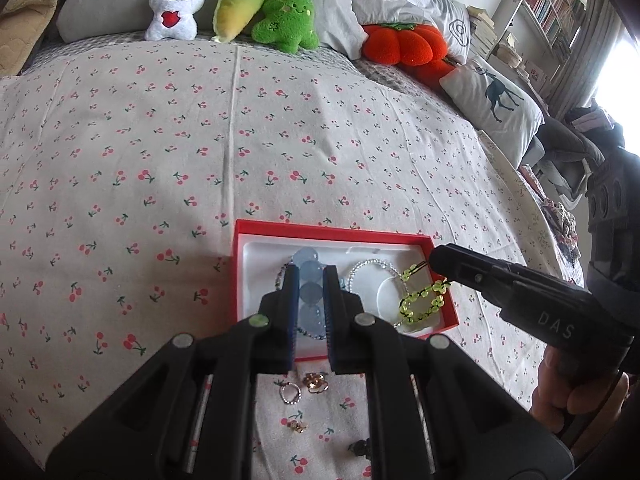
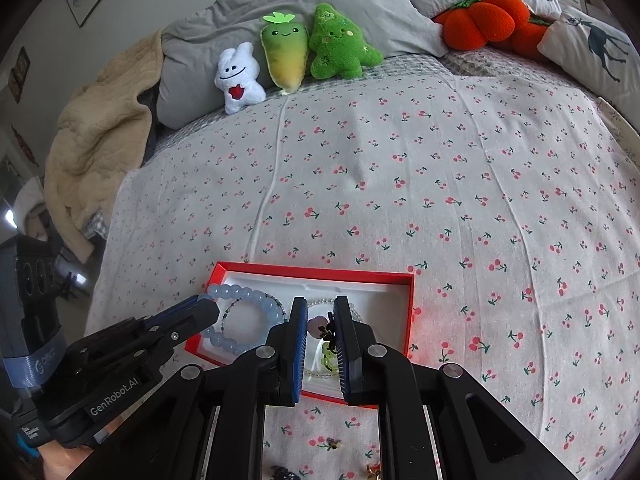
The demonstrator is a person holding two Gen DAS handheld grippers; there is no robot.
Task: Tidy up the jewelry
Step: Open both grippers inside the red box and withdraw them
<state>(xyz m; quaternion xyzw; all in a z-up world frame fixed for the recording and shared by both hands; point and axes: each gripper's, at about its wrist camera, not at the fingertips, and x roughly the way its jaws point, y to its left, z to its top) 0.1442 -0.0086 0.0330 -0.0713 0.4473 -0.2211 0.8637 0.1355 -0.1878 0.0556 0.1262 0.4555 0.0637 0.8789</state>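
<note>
A red box (image 1: 332, 233) (image 2: 312, 269) with a white lining lies open on the cherry-print bedsheet. My left gripper (image 1: 311, 280) (image 2: 205, 306) hangs over the box's left half, shut on a bracelet of pale blue beads (image 1: 312, 272) (image 2: 236, 292). My right gripper (image 2: 320, 314) (image 1: 434, 260) is over the right half, shut on a bracelet of green beads on black cord (image 2: 328, 350) (image 1: 424, 300) that dangles into the box. A clear crystal bracelet (image 1: 372, 266) and a thin dark bead strand (image 1: 280, 276) lie inside.
Loose rings (image 1: 290, 392), a gold piece (image 1: 316, 382) and small charms (image 1: 298, 426) lie on the sheet in front of the box. Plush toys (image 1: 240, 4) and pillows (image 1: 492, 96) line the bed's far side. A beige blanket (image 2: 100, 140) is heaped at the far left.
</note>
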